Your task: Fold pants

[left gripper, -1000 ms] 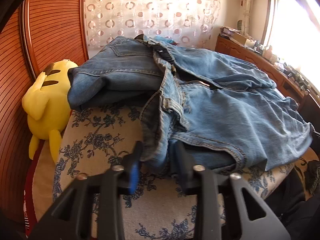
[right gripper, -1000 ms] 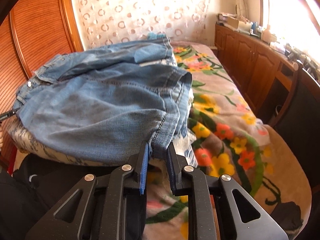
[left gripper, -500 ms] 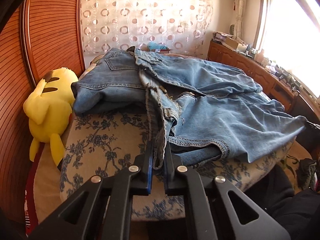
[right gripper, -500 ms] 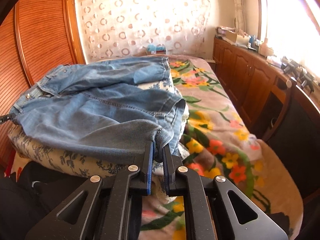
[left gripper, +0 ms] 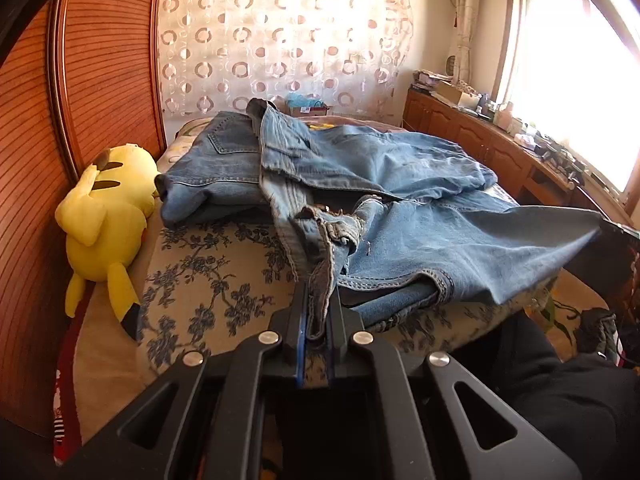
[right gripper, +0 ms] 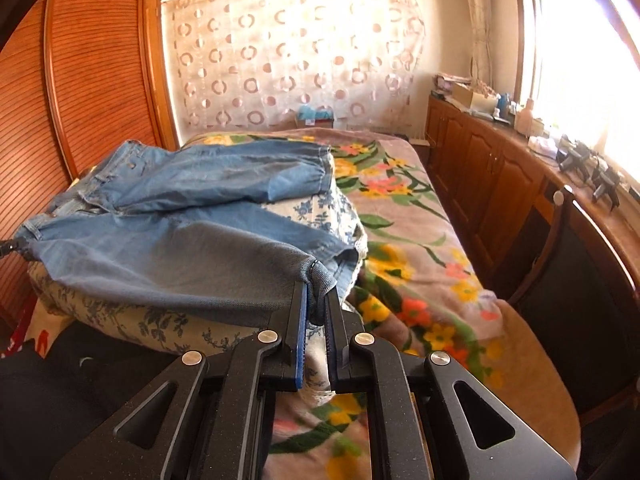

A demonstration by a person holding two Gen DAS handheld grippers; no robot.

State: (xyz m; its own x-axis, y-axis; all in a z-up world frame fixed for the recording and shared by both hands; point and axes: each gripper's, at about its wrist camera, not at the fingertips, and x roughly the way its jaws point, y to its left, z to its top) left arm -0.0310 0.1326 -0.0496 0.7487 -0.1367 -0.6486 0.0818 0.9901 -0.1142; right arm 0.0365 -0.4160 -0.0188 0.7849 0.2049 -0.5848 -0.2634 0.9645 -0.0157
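Observation:
Blue denim pants (left gripper: pixel 400 200) lie rumpled across a floral cushion (left gripper: pixel 208 280) on the bed. My left gripper (left gripper: pixel 318 312) is shut on the waistband end of the pants. My right gripper (right gripper: pixel 316 300) is shut on the hem of one leg of the pants (right gripper: pixel 180 248), which is lifted and stretched toward me. The other leg (right gripper: pixel 240 176) lies behind on the cushion. A second folded pair of jeans (left gripper: pixel 216 172) lies at the far left of the cushion.
A yellow plush toy (left gripper: pixel 104 216) lies left of the cushion against the wooden wardrobe (left gripper: pixel 100 72). The flowered bedspread (right gripper: pixel 412 240) stretches to the right. Wooden cabinets (right gripper: pixel 488 176) with clutter run under the window. A dark chair (right gripper: pixel 580 280) stands at the right.
Both grippers closed on the pants, then pulled back and up. The near leg is now stretched taut between them, lifted off the cushion.

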